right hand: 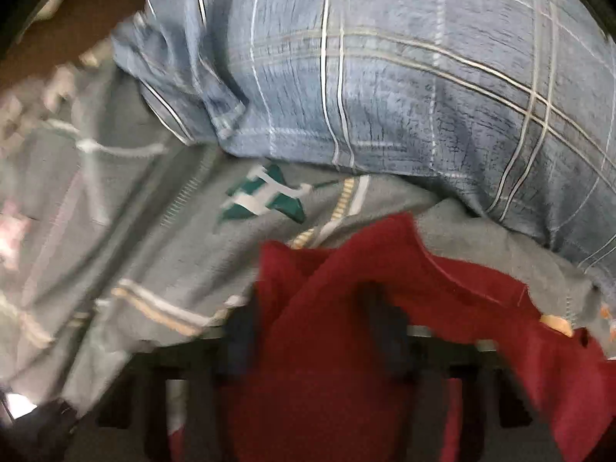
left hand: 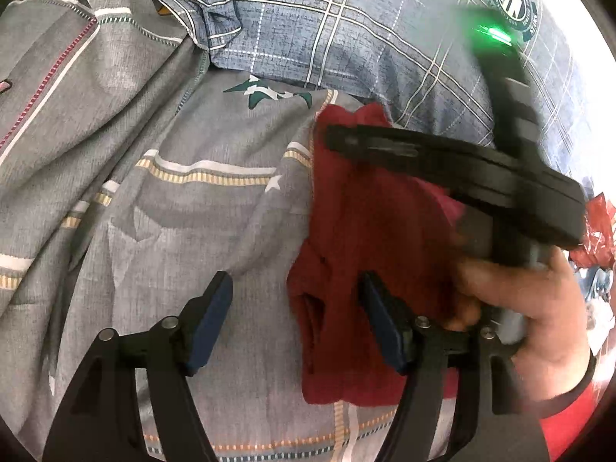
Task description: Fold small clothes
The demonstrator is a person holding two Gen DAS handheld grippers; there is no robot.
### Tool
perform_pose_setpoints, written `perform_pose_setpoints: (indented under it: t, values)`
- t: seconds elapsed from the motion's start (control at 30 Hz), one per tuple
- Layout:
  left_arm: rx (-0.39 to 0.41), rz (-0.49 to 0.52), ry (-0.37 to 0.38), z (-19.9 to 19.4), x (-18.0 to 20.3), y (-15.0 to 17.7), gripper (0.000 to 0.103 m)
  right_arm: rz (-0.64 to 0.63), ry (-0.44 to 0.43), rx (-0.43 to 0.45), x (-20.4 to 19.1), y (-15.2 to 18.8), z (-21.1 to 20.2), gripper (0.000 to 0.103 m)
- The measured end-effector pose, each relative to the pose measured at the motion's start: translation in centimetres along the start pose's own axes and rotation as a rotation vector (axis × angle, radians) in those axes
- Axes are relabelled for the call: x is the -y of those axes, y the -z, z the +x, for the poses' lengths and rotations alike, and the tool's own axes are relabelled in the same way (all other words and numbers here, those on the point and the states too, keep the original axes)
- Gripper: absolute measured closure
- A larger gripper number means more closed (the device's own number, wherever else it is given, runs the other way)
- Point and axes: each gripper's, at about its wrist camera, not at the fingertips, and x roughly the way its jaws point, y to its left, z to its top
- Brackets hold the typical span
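Observation:
A dark red garment (left hand: pixel 358 231) lies crumpled on a grey patterned bed sheet (left hand: pixel 192 231). My left gripper (left hand: pixel 296 323) hovers open over the garment's left edge. Its right finger (left hand: pixel 381 323) is above the red cloth and its left finger above the sheet, with nothing pinched. My right gripper (left hand: pixel 338 138), held by a hand (left hand: pixel 519 296), reaches across the garment's far end. The right wrist view is blurred. There the red garment (right hand: pixel 346 277) bunches up over and between the fingers of my right gripper (right hand: pixel 313 327), which looks shut on the cloth.
A blue plaid pillow or quilt (left hand: pixel 346 38) lies just beyond the garment, also in the right wrist view as the blue plaid bedding (right hand: pixel 385 77). The grey sheet (right hand: pixel 115 211) is wrinkled to the left. Red plastic clutter (left hand: pixel 593 231) shows at the far right.

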Motion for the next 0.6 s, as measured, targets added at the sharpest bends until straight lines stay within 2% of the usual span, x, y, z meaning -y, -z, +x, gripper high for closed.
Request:
perform_pose_setpoints:
  t: [0.03, 0.07, 0.2, 0.27, 0.3, 0.33, 0.37, 0.43, 0.47, 0.53, 0.6]
  values:
    - [0.002, 0.005, 0.004, 0.2, 0.3, -0.2, 0.032, 0.025, -0.029, -0.001, 0.8, 0.1, -0.6, 0.083]
    - [0.003, 0.012, 0.005, 0.4, 0.5, -0.3, 0.032, 0.051, -0.055, 0.008, 1.4, 0.0, -1.1, 0.086]
    - [0.041, 0.042, -0.014, 1.1, 1.7, -0.8, 0.032, 0.096, -0.122, 0.064, 3.1, 0.8, -4.1, 0.087]
    - [0.047, 0.023, 0.006, 1.2, 1.8, -1.0, 0.032, 0.110, -0.141, 0.073, 3.7, 1.1, -5.1, 0.087]
    - [0.047, 0.015, 0.027, 1.1, 1.8, -1.1, 0.035, 0.119, -0.153, 0.069, 4.1, 1.2, -5.3, 0.087]
    - [0.044, 0.015, 0.058, 1.1, 1.9, -1.1, 0.051, 0.125, -0.161, 0.065, 4.4, 1.3, -5.4, 0.087]
    - [0.040, 0.026, 0.077, 1.0, 2.2, -1.2, 0.059, 0.133, -0.172, 0.061, 4.6, 1.3, -5.5, 0.087]
    - [0.067, 0.075, 0.066, 0.5, 2.9, -1.0, 0.068, 0.131, -0.185, 0.053, 4.5, 1.3, -5.5, 0.086]
    - [0.071, 0.086, 0.066, 0.3, 3.1, -0.8, 0.070, 0.131, -0.188, 0.049, 4.4, 1.3, -5.5, 0.085]
    - [0.082, 0.086, 0.085, -0.1, 3.1, -0.7, 0.075, 0.174, -0.220, 0.043, 4.6, 1.0, -4.8, 0.075]
    - [0.089, 0.082, 0.110, -0.5, 3.0, -0.7, 0.078, 0.228, -0.259, 0.009, 5.0, 0.8, -4.3, 0.054]
